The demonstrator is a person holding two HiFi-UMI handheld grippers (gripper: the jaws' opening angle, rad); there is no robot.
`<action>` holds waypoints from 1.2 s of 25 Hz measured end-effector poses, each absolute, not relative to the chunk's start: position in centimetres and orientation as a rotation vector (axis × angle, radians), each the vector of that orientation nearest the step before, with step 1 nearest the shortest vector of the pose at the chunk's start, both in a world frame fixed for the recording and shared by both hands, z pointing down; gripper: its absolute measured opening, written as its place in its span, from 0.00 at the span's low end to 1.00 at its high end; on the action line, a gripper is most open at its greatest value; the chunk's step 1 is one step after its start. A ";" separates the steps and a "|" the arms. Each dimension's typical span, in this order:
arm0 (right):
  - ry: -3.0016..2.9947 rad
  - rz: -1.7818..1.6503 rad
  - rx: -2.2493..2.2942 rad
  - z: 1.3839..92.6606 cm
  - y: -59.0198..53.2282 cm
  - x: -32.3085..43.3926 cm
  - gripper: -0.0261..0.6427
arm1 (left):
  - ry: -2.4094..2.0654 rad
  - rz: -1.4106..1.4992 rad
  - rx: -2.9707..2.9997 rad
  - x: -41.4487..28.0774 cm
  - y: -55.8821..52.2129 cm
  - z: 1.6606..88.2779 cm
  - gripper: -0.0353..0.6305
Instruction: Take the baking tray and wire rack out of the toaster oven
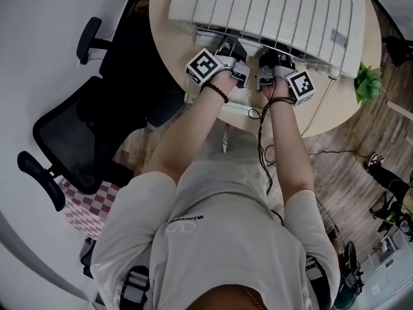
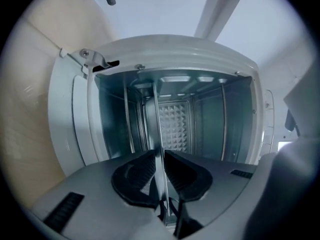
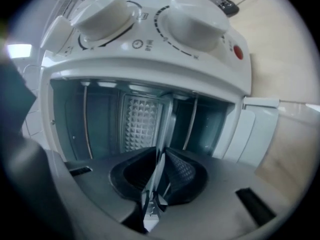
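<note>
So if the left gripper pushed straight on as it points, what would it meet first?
The left gripper clamps a thin metal sheet, probably the baking tray. Straight on, it runs along that into the toaster oven; the dimpled back wall looks first, depth unclear.

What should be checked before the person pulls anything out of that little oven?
1. Toaster oven mouth open: ok.
2. Left gripper fingers closed on the baking tray edge: ok.
3. Right gripper fingers closed on that same edge: ok.
4. Baking tray sitting level: cannot tell.
5. Where the wire rack sits: cannot tell.
</note>
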State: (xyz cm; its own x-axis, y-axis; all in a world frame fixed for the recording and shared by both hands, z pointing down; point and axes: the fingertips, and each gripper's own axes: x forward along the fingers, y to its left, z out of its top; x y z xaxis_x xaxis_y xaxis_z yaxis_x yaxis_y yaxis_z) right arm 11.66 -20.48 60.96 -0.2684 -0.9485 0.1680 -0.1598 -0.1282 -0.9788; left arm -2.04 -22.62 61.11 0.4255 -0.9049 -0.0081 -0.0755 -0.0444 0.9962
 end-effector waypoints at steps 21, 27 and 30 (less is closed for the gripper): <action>1.417 -1.471 -1.208 60.8 -18.3 11.1 0.08 | -0.838 -0.982 1.416 -2.4 -20.3 59.7 0.06; 1.402 -1.531 -1.191 61.2 -15.0 11.0 0.08 | -0.859 -0.982 1.406 -2.8 -17.1 59.8 0.06; 1.405 -1.546 -1.169 60.3 -13.7 10.6 0.08 | -0.868 -0.974 1.395 -2.8 -15.4 59.8 0.06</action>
State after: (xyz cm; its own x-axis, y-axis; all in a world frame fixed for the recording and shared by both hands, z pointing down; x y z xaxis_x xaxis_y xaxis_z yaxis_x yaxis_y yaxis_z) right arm 10.62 -13.65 60.32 -0.3203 -0.9358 0.1476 -0.0573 -0.1363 -0.9890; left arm -2.77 -15.43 59.85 0.3782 -0.9233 -0.0673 0.0383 -0.0570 0.9976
